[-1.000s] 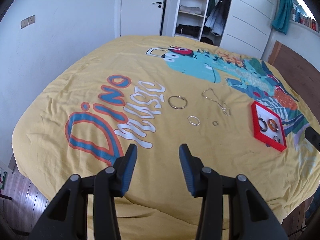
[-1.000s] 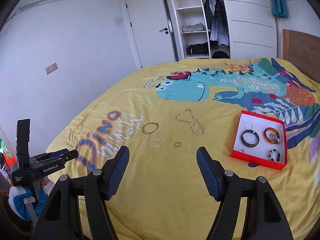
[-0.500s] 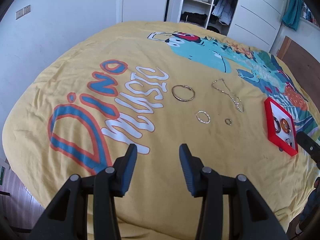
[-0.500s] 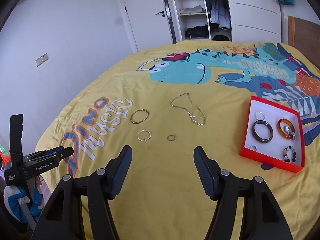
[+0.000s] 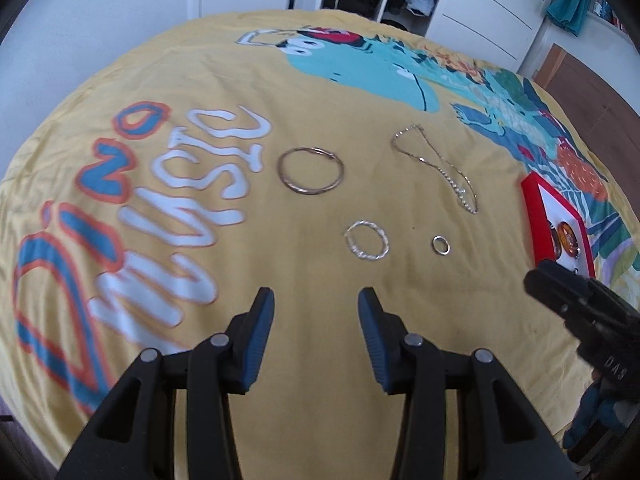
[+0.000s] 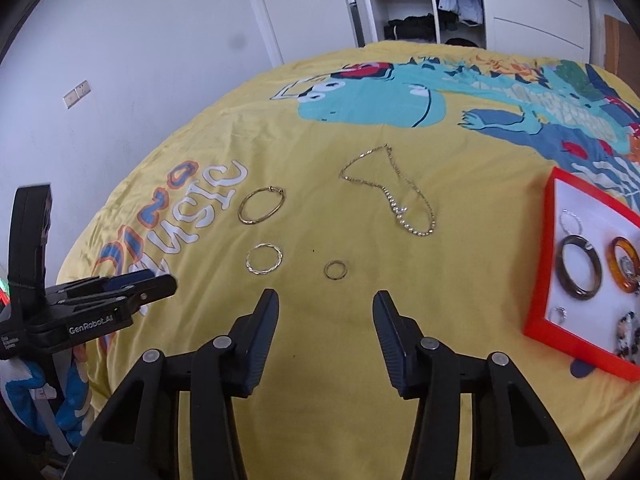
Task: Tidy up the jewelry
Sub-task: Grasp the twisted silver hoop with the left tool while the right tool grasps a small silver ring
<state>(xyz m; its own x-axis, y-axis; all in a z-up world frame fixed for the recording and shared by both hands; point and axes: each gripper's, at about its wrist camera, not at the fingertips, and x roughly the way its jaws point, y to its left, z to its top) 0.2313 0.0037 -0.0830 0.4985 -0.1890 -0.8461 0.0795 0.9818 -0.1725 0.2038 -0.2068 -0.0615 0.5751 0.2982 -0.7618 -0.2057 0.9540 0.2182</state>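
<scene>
Both grippers' fingers (right closing, both empty) hover over bare yellow bedspread before the small ring.

Both wrist cams look steeply down along their fingers at the bed from its near edge, fairly close. Left view sits left, catching the right gripper at its right edge; right view catches the left gripper at left. Shared: ring, bangle, tray.
</scene>
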